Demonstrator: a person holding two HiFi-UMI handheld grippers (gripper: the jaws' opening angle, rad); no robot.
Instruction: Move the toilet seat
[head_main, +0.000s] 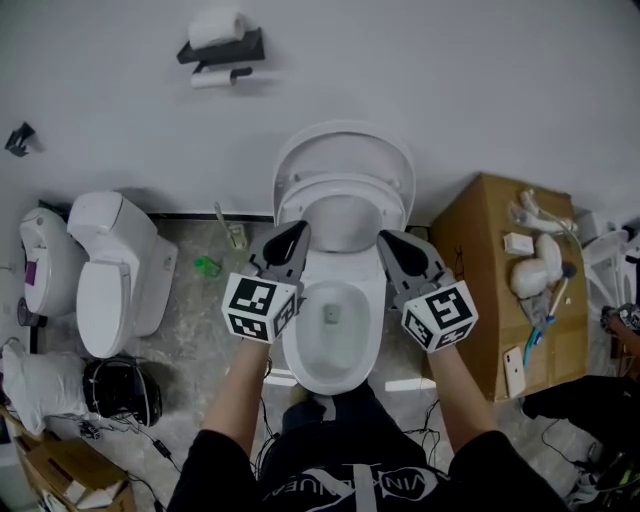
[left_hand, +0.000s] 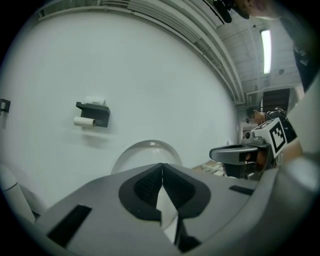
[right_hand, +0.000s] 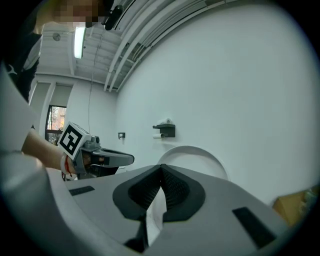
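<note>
Seat (head_main: 343, 192) on the middle toilet, tipped part way up between bowl (head_main: 330, 375) and lid (head_main: 345, 140). Lid already back at the wall, so room to swing higher. Left gripper (head_main: 297, 232) at one side of the seat, right gripper (head_main: 388, 238) at the other, likely to keep it even. Both pairs of fingers shut tight, pinching nothing, so probably pushing, not grabbing. Cannot tell if touching. Second toilet (head_main: 115, 270) and box (head_main: 490, 250) off to the sides.

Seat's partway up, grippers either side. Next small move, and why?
Probably push the shut left gripper and right gripper forward and upward: the toilet seat seems tilted partway over the open bowl, not yet resting against the upright lid.
</note>
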